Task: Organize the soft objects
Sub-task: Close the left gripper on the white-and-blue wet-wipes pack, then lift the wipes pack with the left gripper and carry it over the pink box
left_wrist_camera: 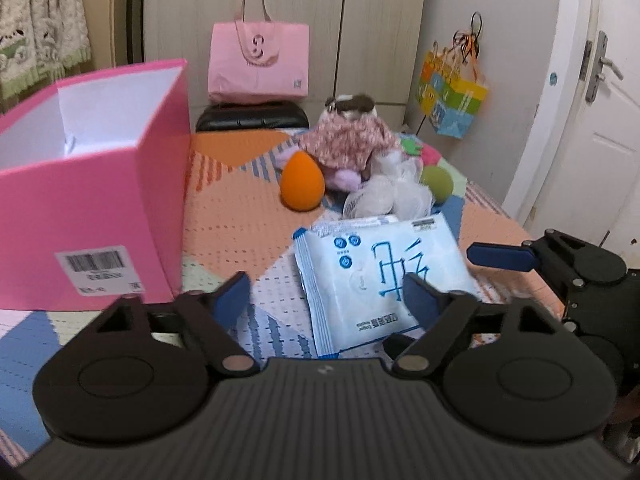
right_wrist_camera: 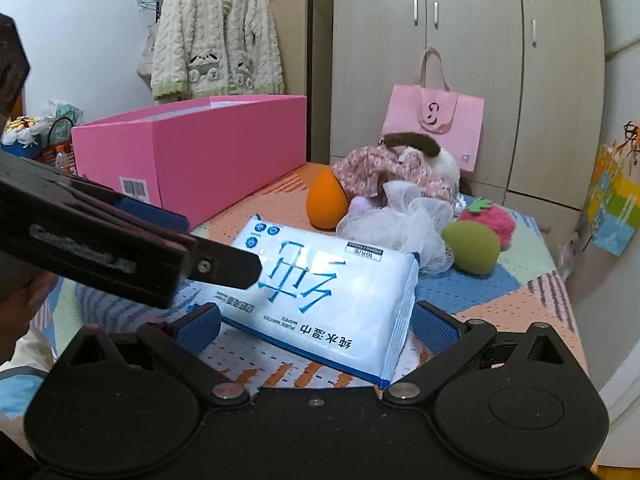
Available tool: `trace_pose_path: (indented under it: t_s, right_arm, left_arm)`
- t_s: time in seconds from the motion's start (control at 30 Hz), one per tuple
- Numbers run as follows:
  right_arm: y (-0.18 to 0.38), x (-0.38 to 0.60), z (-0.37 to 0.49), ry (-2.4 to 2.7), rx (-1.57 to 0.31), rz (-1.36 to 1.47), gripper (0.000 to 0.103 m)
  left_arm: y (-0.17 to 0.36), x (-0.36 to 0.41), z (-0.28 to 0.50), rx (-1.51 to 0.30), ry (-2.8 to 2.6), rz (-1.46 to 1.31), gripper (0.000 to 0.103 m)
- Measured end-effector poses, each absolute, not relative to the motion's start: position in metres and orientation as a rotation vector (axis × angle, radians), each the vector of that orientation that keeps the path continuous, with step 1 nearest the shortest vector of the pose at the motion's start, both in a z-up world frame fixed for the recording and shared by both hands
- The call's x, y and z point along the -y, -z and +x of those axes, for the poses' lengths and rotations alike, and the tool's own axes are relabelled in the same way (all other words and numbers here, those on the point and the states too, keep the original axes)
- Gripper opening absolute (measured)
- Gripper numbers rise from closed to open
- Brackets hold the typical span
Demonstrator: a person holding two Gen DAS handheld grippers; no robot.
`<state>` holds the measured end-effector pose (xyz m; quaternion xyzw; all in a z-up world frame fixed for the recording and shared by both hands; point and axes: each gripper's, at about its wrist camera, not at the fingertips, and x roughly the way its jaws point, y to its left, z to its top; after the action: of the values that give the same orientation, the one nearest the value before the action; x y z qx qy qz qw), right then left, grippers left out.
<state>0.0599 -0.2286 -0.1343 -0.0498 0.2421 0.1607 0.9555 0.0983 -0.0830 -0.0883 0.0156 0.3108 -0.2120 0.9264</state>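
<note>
A white and blue pack of wet wipes (right_wrist_camera: 320, 292) lies flat on the patchwork cover, also in the left wrist view (left_wrist_camera: 380, 276). My right gripper (right_wrist_camera: 316, 326) is open, its jaws on either side of the pack's near end. My left gripper (left_wrist_camera: 326, 298) is open, just left of the pack, its right finger over the pack's edge. Behind lie an orange sponge (left_wrist_camera: 302, 184), a green sponge (right_wrist_camera: 472, 246), a white mesh pouf (right_wrist_camera: 400, 220), a plush dog in a floral dress (left_wrist_camera: 348, 136) and a pink strawberry toy (right_wrist_camera: 488, 218). An open pink box (left_wrist_camera: 92, 184) stands at the left.
A pink tote bag (left_wrist_camera: 258, 62) stands on a black stool (left_wrist_camera: 252, 118) by the wardrobe. A colourful gift bag (left_wrist_camera: 450, 96) hangs at the right near a white door (left_wrist_camera: 592, 120). A fleece robe (right_wrist_camera: 218, 32) hangs on the wall. The left gripper's body (right_wrist_camera: 100, 240) crosses the right view.
</note>
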Motion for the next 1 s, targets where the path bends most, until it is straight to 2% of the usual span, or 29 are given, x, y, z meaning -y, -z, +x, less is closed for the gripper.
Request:
trace_pose_path:
  t_s: [0.07, 0.17, 0.27, 0.37, 0.47, 0.6, 0.8, 1.0]
  right_arm:
    - [0.137, 0.23, 0.063, -0.334, -0.489, -0.1, 0.103]
    - [0.141, 0.23, 0.065, -0.338, -0.479, -0.118, 0.103]
    - [0.144, 0.232, 0.068, -0.338, -0.487, -0.105, 0.102]
    - [0.148, 0.234, 0.065, -0.326, -0.479, -0.05, 0.096]
    - [0.148, 0.229, 0.058, -0.32, -0.46, -0.064, 0.089]
    - [0.146, 0.225, 0.056, -0.31, -0.461, -0.053, 0.087]
    - [0.144, 0.219, 0.055, -0.298, -0.476, -0.05, 0.087]
    - [0.139, 0.212, 0.053, -0.289, -0.491, -0.034, 0.093]
  left_arm:
    - [0.093, 0.084, 0.104, -0.655, 0.439, 0.026, 0.061]
    - [0.096, 0.082, 0.106, -0.66, 0.485, -0.013, 0.053]
    - [0.1, 0.087, 0.107, -0.689, 0.519, -0.016, 0.049]
    - [0.101, 0.089, 0.103, -0.673, 0.521, -0.027, 0.039]
    - [0.1, 0.093, 0.1, -0.664, 0.522, 0.002, 0.039]
    - [0.099, 0.097, 0.097, -0.665, 0.518, 0.019, 0.039]
    - [0.098, 0.099, 0.097, -0.684, 0.505, 0.023, 0.041]
    - [0.094, 0.1, 0.091, -0.707, 0.505, 0.038, 0.042]
